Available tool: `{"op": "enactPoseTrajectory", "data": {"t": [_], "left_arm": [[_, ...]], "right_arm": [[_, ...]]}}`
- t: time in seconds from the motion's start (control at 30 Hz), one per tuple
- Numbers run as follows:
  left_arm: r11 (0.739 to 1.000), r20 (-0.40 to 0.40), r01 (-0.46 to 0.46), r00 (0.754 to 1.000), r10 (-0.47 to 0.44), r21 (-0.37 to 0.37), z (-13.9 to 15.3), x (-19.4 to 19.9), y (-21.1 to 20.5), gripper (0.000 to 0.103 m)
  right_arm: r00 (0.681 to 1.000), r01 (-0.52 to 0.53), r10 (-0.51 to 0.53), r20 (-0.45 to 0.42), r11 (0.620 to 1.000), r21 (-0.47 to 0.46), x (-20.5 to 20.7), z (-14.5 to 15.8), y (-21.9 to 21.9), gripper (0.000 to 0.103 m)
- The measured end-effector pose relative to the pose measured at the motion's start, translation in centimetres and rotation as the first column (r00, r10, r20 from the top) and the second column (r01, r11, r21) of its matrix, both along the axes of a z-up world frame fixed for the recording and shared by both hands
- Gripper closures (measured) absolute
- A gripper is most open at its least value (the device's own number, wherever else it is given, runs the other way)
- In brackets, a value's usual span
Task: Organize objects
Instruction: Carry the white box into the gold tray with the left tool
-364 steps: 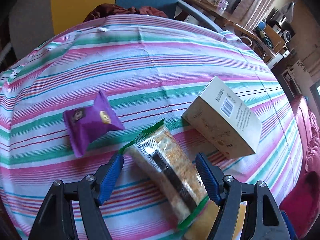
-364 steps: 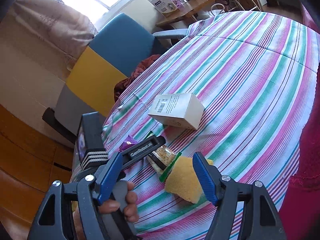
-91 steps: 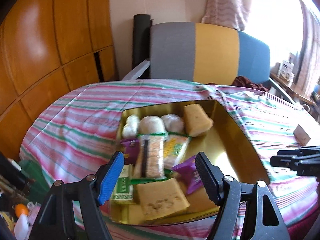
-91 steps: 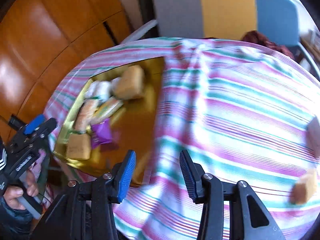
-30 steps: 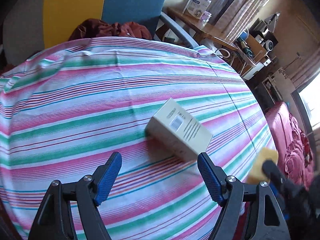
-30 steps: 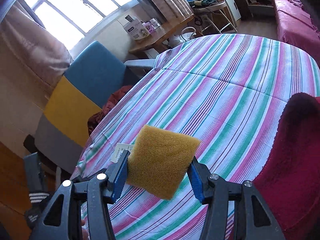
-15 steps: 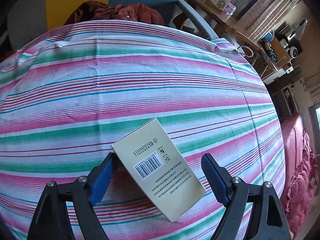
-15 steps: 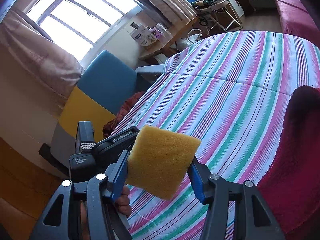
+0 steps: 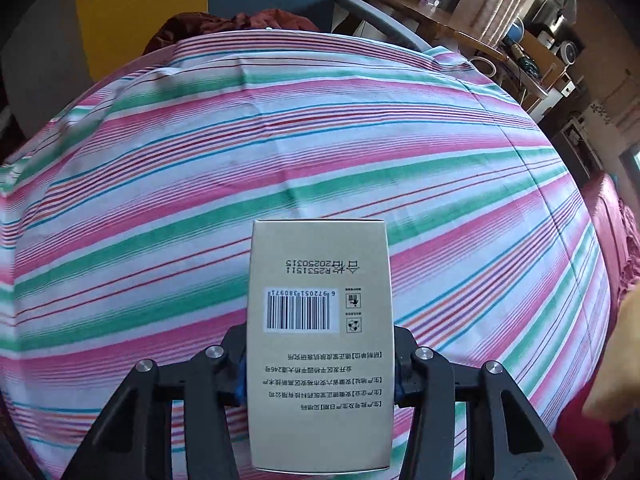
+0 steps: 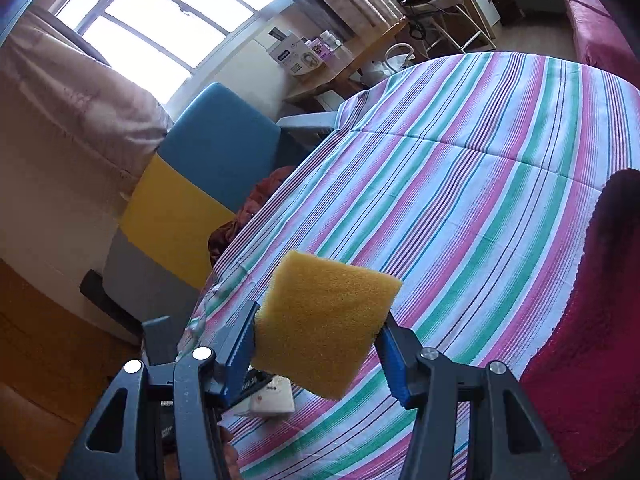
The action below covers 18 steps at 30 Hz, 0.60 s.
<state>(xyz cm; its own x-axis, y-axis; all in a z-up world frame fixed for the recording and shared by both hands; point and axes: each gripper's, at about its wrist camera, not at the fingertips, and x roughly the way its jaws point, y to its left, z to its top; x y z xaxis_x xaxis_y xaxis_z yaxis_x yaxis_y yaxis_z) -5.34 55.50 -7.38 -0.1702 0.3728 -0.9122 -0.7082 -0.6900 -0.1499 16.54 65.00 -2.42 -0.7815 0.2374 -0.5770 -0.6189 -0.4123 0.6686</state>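
Left wrist view first: our left gripper (image 9: 320,376) has its fingers (image 9: 239,376) pressed on both long sides of a beige box (image 9: 319,344). The box sticks out forward from the fingers, with its bar code and small print facing up at us. We cannot tell if the box is lifted or touching the cloth. Under and past it lies the striped cloth (image 9: 280,152) on the desk, with pink, green, white and blue lines. Behind the desk stands a chair (image 9: 200,8) in yellow and blue, with a dark red cloth (image 9: 236,24) bunched on its seat.

Right wrist view next: our right gripper (image 10: 318,350) has its blue fingers (image 10: 394,364) squeezing a yellow sponge (image 10: 324,320). The sponge is held up in the air above the striped cloth (image 10: 460,200). Low down, just behind the sponge, we see a bit of the beige box (image 10: 272,400) and part of the left gripper (image 10: 160,344). A dark red blanket (image 10: 592,320) lies at the right side of the desk.
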Motion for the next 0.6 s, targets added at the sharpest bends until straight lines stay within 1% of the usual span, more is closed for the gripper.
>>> {"op": "enactPoseTrajectory", "data": {"t": [0.13,0.27,0.4,0.5,0.6], "left_arm": [[1.000,-0.104,0.011,0.995,-0.012,-0.006,0.8,1.6,-4.7,0.053],[1.000,-0.170,-0.004,0.985,0.007,0.017,2.2,2.9,-9.6,0.053],[0.998,-0.223,-0.028,0.974,0.039,0.051,3.7,4.0,-14.0,0.053],[0.996,-0.263,-0.047,0.962,0.066,0.076,4.8,4.5,-16.6,0.053],[0.993,-0.287,-0.065,0.954,0.090,0.095,5.6,4.8,-19.1,0.053]], "right_arm": [[0.994,-0.095,0.096,0.051,0.995,-0.014,-1.5,-0.4,-0.4,0.046],[0.977,-0.180,0.180,0.116,0.984,-0.009,-3.2,-0.5,-1.1,0.046],[0.960,-0.222,0.220,0.175,0.975,-0.007,-4.2,-0.7,-1.6,0.046],[0.949,-0.234,0.230,0.214,0.972,-0.008,-4.6,-0.8,-1.8,0.046],[0.936,-0.241,0.236,0.260,0.970,-0.014,-5.0,-1.0,-1.8,0.046]]}}
